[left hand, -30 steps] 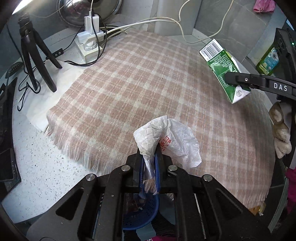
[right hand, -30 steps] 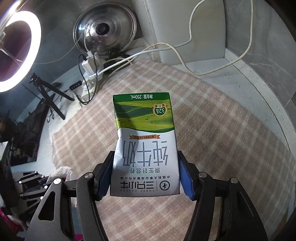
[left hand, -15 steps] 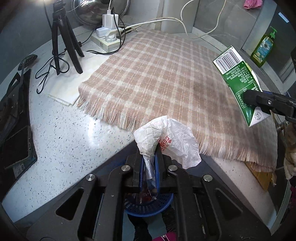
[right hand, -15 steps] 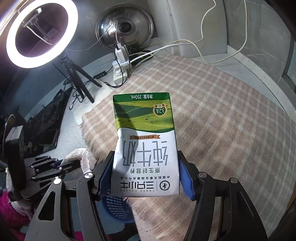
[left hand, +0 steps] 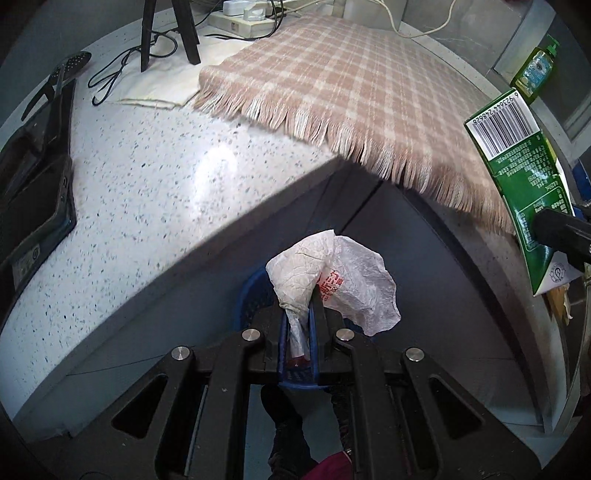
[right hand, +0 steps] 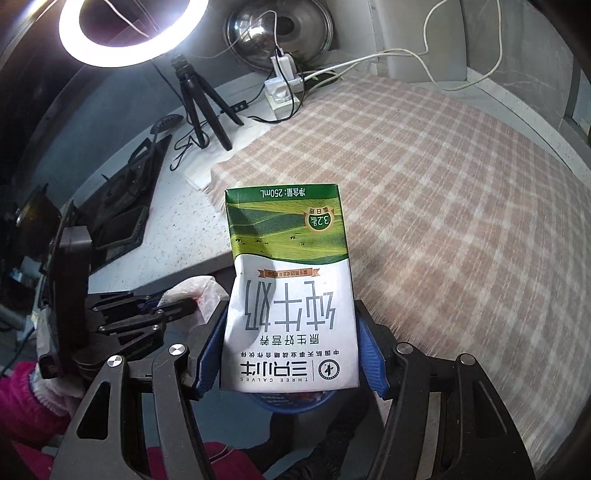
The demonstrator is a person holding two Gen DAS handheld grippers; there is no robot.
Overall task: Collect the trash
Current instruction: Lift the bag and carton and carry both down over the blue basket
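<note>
My left gripper (left hand: 300, 310) is shut on a crumpled white plastic wrapper (left hand: 332, 280) with red print. It hangs past the counter's front edge, over a blue basket (left hand: 251, 299) on the floor below. My right gripper (right hand: 291, 328) is shut on a green and white milk carton (right hand: 291, 295), held upside down above the same blue basket (right hand: 291, 402). The carton also shows at the right of the left wrist view (left hand: 521, 177). The left gripper and the wrapper (right hand: 195, 291) show at the left of the right wrist view.
A pink plaid cloth (left hand: 351, 85) covers the speckled white counter (left hand: 155, 177). At the back stand a tripod (right hand: 199, 96) with a ring light (right hand: 129, 33), a power strip (right hand: 284, 88) with cables and a steel lid (right hand: 280, 33). A black stove (left hand: 33, 162) is at the left, a green bottle (left hand: 535, 74) at the right.
Both grippers have pulled back off the cloth, past the counter's front edge, to above the blue basket. Each keeps its hold on its item.
</note>
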